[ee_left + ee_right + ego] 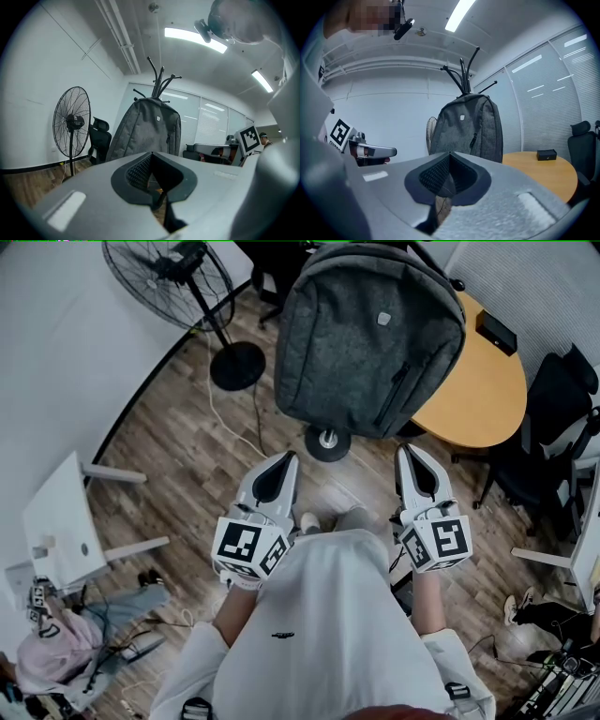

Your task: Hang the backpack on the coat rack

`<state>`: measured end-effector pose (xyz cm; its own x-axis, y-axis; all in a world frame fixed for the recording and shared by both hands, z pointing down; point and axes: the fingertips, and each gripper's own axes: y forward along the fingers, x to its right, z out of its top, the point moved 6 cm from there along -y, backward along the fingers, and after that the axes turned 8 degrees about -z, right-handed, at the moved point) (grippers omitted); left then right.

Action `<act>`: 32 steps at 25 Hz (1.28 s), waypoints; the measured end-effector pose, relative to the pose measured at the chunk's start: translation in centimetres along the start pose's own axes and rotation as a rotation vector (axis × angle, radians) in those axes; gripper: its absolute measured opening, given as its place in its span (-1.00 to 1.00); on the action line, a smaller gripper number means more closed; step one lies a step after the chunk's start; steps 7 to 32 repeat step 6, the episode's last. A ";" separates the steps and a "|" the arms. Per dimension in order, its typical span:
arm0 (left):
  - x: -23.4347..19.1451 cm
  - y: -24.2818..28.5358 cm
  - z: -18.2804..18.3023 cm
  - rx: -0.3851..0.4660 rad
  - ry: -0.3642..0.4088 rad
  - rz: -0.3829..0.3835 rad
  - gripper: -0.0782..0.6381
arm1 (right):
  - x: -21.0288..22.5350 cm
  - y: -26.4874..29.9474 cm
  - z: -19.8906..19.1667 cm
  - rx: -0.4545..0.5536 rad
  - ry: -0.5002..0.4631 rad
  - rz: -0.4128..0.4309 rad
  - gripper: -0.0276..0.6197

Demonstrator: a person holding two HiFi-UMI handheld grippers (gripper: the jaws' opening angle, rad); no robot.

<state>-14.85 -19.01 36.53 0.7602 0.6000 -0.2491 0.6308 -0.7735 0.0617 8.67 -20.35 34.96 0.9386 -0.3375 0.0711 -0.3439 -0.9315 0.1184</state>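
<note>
A grey backpack [366, 334] hangs on the black coat rack, whose prongs [159, 77] rise above its top and whose round base [327, 442] shows under it on the wood floor. The bag is upright, front pocket facing me [145, 129] [468, 126]. My left gripper [291, 457] and right gripper [405, 448] are held side by side close to my body, both pointing toward the bag and well short of it. Each has its jaws shut with nothing between them [151, 153] [450, 153].
A black standing fan [169, 273] is left of the rack, its cable trailing over the floor. A round wooden table [478, 381] with a small black box [495, 332] stands at the right, with black office chairs [553, 418] beyond it. White furniture [61, 521] sits at the left.
</note>
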 end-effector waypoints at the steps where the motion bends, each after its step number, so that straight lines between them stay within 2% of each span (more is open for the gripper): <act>1: 0.0 0.0 0.0 0.001 0.000 0.001 -0.73 | 0.0 0.1 0.0 0.000 -0.001 0.000 -0.91; 32: -0.2 -0.1 0.0 0.009 0.000 0.007 -0.73 | -0.1 0.3 0.0 -0.002 -0.004 0.002 -0.91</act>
